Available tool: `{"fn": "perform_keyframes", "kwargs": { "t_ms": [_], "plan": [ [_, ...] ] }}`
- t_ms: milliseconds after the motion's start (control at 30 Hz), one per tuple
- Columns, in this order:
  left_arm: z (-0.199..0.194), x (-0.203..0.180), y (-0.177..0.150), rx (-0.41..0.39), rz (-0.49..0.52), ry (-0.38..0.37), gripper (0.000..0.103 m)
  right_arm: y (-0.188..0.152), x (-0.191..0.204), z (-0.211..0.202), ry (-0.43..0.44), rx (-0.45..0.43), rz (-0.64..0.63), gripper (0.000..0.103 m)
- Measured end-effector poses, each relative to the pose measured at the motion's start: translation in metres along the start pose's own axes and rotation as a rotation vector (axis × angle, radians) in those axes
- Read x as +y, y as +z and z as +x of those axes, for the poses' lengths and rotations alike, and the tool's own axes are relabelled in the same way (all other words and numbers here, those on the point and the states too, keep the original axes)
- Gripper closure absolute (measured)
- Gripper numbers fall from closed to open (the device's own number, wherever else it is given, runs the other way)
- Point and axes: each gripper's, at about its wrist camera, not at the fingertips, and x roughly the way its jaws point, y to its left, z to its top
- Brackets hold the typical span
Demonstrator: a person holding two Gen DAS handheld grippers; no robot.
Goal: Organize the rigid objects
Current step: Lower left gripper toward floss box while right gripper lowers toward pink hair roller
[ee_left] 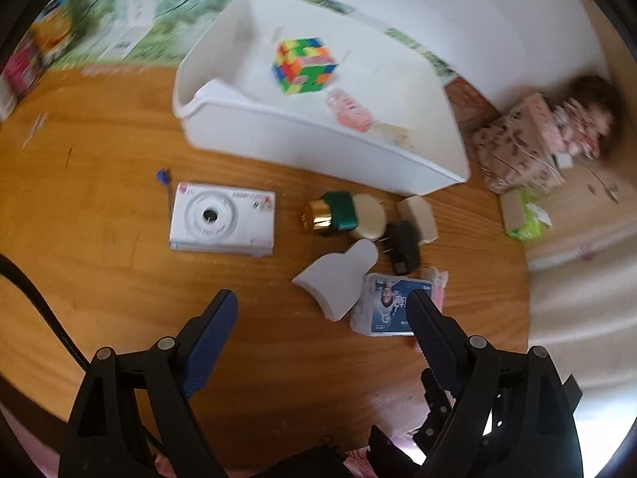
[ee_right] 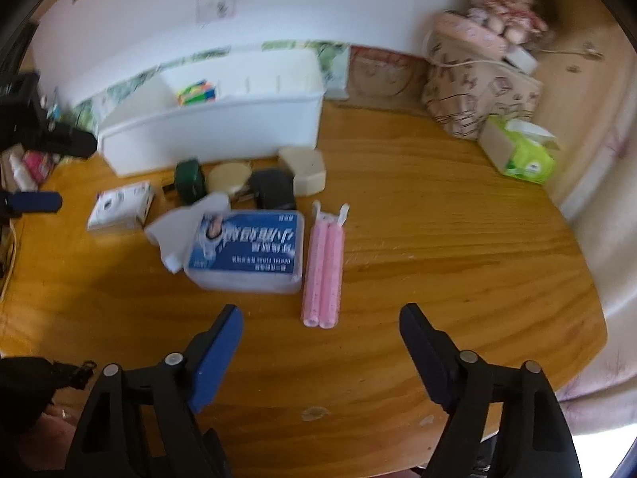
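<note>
Both of your tongs stand apart and empty. The left tongs (ee_left: 322, 306) hang over bare wood at the lower middle of the left wrist view; the right tongs (ee_right: 320, 320) do the same in the right wrist view.

The loose things sit in a tight cluster at mid-frame. In the left view that means a white camera (ee_left: 222, 223) left of centre, a green bottle with a gold cap (ee_left: 331, 213), a round cream compact (ee_left: 368, 216), a beige case (ee_left: 417, 218), a black plug adapter (ee_left: 403, 247) and a white curved piece (ee_left: 338, 279). The blue-labelled floss box (ee_right: 247, 251) and the pink tube pair (ee_right: 323, 269) lie just above the right tongs. The white bin (ee_left: 318, 147) fills the upper middle, already holding a colourful puzzle cube (ee_left: 303, 65) and a pink item (ee_left: 348, 109).

Risks, as I judge them: the things touch or nearly touch, so closing on one may nudge a neighbour. The white curved piece appears tucked against the floss box and could be dragged along. The bottle lies on its side and may roll. The right finger of the left tongs already overlaps the floss box in the picture, so a bump there looks likely.

The worktop (ee_right: 438, 239) is warm brown wood with a rounded edge at the right. Behind it is a white wall with a green patterned strip. A tissue box (ee_right: 521, 151), a patterned bag (ee_right: 469, 91) and a doll (ee_right: 503, 8) sit at the upper right.
</note>
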Motion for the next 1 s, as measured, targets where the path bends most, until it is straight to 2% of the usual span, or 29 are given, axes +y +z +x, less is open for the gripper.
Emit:
{"fn": "perform_keyframes", "kwargs": {
  "t_ms": [100,233,467,633,800,1000],
  "plan": [
    [0.007,-0.002,-0.007,0.019,-0.085,0.025,0.014,0.003,-0.004,0.008,0.031,0.031,-0.064,0.028],
    [0.013,-0.008,-0.015,0.025,-0.17,0.055,0.014,0.01,-0.01,0.019,0.092,0.057,-0.149,0.036],
    [0.022,-0.014,-0.029,0.004,-0.402,0.09,0.014,0.021,-0.015,0.03,0.213,0.09,-0.363,0.036],
    [0.033,-0.014,-0.046,0.004,-0.589,0.076,0.014,0.027,-0.018,0.038,0.295,0.105,-0.515,0.036],
    [0.046,-0.014,-0.064,-0.004,-0.758,0.036,0.014,0.031,-0.023,0.042,0.336,0.093,-0.653,0.036],
    [0.057,-0.017,-0.072,-0.028,-0.874,-0.023,0.014,0.043,-0.031,0.055,0.404,0.119,-0.693,0.036]
  ]
}}
